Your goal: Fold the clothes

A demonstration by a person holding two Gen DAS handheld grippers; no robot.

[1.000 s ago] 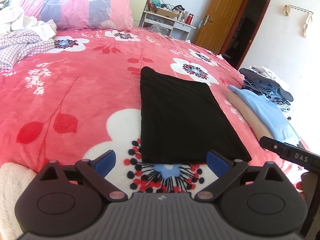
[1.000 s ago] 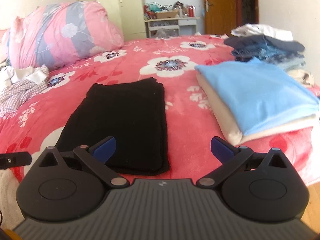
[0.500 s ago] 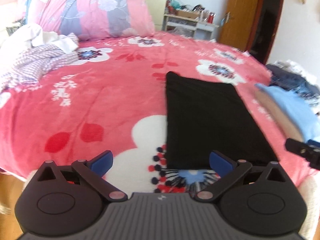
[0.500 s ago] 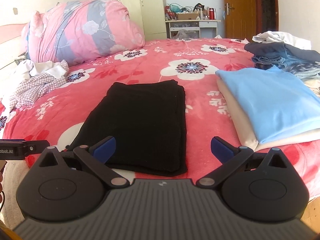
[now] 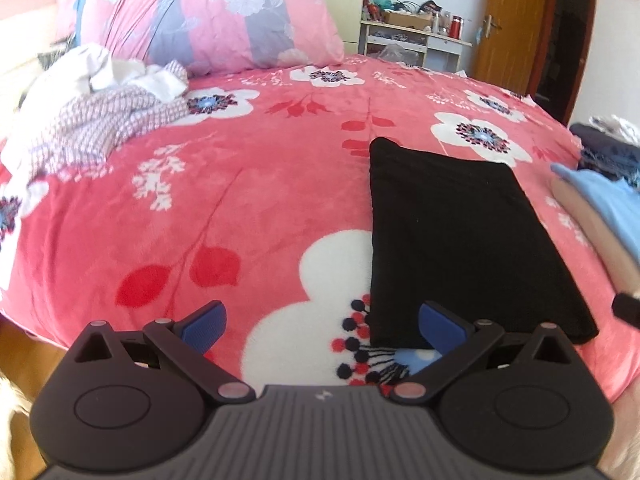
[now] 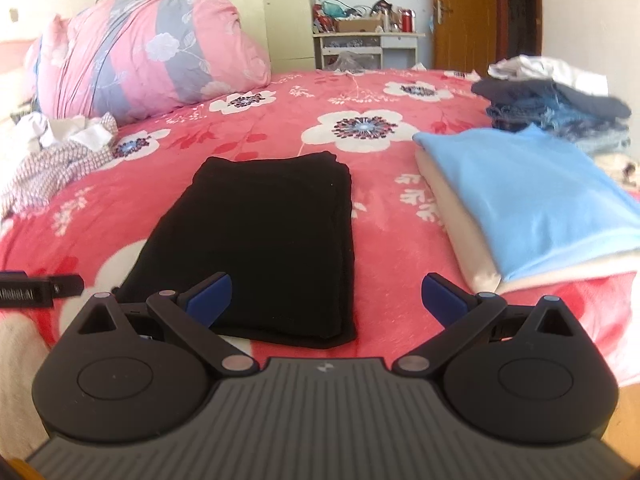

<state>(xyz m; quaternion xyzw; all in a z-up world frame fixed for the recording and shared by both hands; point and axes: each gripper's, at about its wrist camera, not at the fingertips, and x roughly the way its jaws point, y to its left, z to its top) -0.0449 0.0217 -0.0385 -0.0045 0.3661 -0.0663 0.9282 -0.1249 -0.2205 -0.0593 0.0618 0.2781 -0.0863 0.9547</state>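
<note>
**Q:** Near the front edge of the bed (image 6: 400, 128), that black garment (image 6: 260, 236) looks already folded into a neat rectangle, right? What step is this?

**A:** Yeah, I'd say the fold on that one is done. It's lying flat, roughly mid-way along the front edge. Both tongs are spread wide with nothing between them: the left tongs (image 5: 320, 326) hang over the front edge with the black piece's near left corner just ahead, and the right tongs (image 6: 326, 298) hover just short of its near edge. Neither is touching cloth as far as I can tell.

**Q:** So what's next?

**A:** My guess is one of two things. Either move the black piece onto the stack toward the right edge, where a light blue garment (image 6: 532, 196) sits on a cream one (image 6: 460, 236), or go grab something fresh from the crumpled pile (image 5: 96, 116) at the left edge near the big pink pillow (image 5: 208, 16).

**Q:** Anything tricky?

**A:** If it's the stack, both tongs need to pinch the near corners through all layers, or the fold will flop open on the lift. If it's the pile, picking out just one item looks fiddly.
</note>
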